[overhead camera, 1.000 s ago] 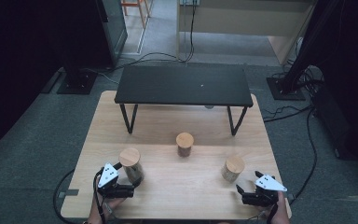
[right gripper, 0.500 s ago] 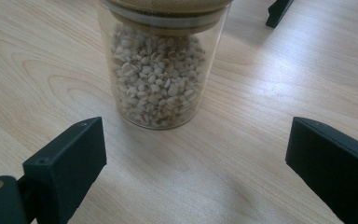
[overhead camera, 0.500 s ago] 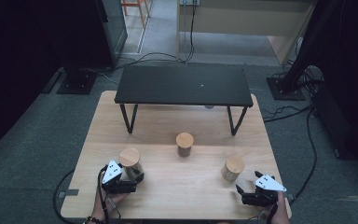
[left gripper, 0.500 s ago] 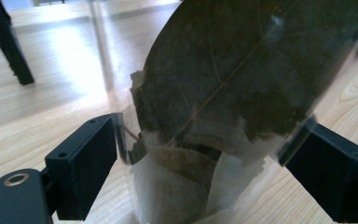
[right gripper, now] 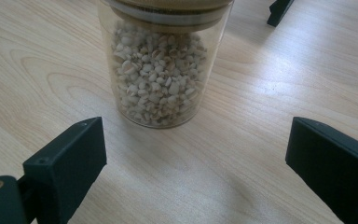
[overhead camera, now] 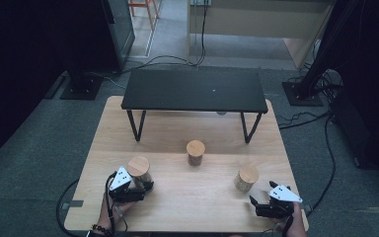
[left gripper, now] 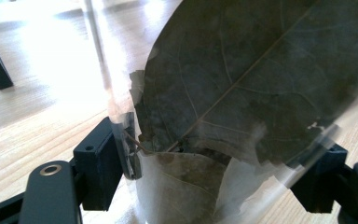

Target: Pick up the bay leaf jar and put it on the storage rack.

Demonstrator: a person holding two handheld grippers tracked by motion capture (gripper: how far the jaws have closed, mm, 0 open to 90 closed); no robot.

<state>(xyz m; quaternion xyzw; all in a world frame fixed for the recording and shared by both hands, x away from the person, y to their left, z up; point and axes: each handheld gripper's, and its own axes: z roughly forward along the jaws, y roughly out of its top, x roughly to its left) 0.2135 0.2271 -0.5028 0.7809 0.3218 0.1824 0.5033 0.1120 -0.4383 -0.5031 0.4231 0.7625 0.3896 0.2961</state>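
High view: my left gripper point(overhead camera: 137, 185) sits at the near left of the wooden table point(overhead camera: 197, 207), its jaws having just closed on the leaf jar point(overhead camera: 139, 172), which stands between them with its cork lid above. My right gripper point(overhead camera: 257, 203) rests at the near right, jaws apart, the grain jar point(overhead camera: 246, 178) just ahead of them.

Left gripper view: both black jaws press the glass of the leaf jar point(left gripper: 242, 102), one on each side; dried leaves inside.

Right gripper view: jaws wide apart, holding nothing; the grain jar point(right gripper: 161, 70) stands upright ahead of the tips, untouched.
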